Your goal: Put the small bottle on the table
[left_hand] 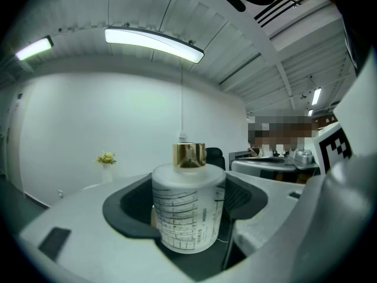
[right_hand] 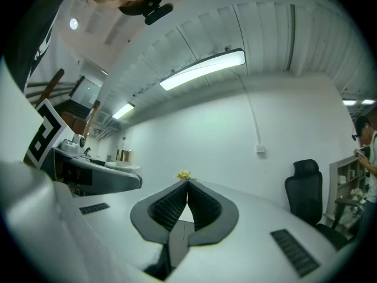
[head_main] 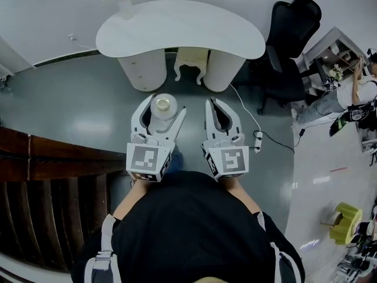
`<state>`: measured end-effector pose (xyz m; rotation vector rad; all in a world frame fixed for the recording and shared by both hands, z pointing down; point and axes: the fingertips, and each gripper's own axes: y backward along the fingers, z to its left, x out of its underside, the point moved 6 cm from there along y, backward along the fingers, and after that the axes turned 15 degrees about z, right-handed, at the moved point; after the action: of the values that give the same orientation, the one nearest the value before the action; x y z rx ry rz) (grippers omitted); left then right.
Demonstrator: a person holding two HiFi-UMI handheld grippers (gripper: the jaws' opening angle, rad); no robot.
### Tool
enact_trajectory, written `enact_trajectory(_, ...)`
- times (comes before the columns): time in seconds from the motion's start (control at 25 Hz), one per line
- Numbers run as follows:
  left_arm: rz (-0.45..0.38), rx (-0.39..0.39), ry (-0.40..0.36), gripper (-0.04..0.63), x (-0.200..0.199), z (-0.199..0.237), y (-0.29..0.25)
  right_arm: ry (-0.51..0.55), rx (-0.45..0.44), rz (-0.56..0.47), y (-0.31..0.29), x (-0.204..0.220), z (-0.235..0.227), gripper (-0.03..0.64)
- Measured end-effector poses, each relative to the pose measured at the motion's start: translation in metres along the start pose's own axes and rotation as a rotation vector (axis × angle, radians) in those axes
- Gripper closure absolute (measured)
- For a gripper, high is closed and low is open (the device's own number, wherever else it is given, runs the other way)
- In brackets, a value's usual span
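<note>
Bottle (left_hand: 188, 208): frosted white cylinder with a gold cap. The dark line print is too small to read, and in the head view the fingers hide its lower part. It stands upright, clamped between the fingers (left_hand: 126, 211) of the left gripper (head_main: 164, 105), over the floor (head_main: 76, 111) and short of the tabletop (head_main: 177, 31).
Right gripper (right_hand: 187, 183): fingers pressed together with nothing between them, just beside the left gripper.
Vase (head_main: 123, 6): at the tabletop's far left edge, holding yellow flowers.
Chair (head_main: 291, 34): black, to the right of the tabletop.
</note>
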<state>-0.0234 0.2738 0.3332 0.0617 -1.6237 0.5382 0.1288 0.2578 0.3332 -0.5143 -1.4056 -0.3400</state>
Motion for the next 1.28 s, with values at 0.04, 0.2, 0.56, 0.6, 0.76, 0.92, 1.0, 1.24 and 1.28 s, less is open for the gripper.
enact_trajectory(0.04,0.001,-0.001,0.003,0.259,0.001,0.003,-0.004,0.002,0.000,0.001,-0.005,0.001,-0.002,0.594)
enact_trajectory(0.2,0.004,-0.004,0.019,0.259,0.001,0.020,-0.024,0.013,0.004,0.008,-0.029,0.000,-0.008,0.594)
enact_trajectory(0.56,0.008,0.024,-0.001,0.259,-0.019,0.063,-0.094,0.019,0.026,0.005,-0.103,-0.009,-0.038,0.594)
enact_trajectory(0.6,0.009,0.030,-0.004,0.259,-0.022,0.069,-0.103,0.017,0.031,0.008,-0.112,-0.009,-0.041,0.594)
enact_trajectory(0.76,0.013,0.040,-0.016,0.259,-0.038,0.096,-0.137,0.007,0.053,0.013,-0.153,-0.015,-0.055,0.594)
enact_trajectory(0.92,0.004,0.040,-0.025,0.259,-0.052,0.123,-0.172,0.016,0.064,0.019,-0.193,-0.021,-0.068,0.594)
enact_trajectory(1.0,0.004,0.051,-0.028,0.259,-0.057,0.133,-0.189,0.016,0.073,0.020,-0.212,-0.022,-0.076,0.594)
enact_trajectory(1.24,0.022,0.092,-0.033,0.259,-0.060,0.160,-0.234,0.012,0.085,0.032,-0.262,-0.021,-0.090,0.594)
enact_trajectory(1.28,0.032,0.104,-0.034,0.259,-0.058,0.163,-0.239,0.012,0.088,0.033,-0.268,-0.021,-0.091,0.594)
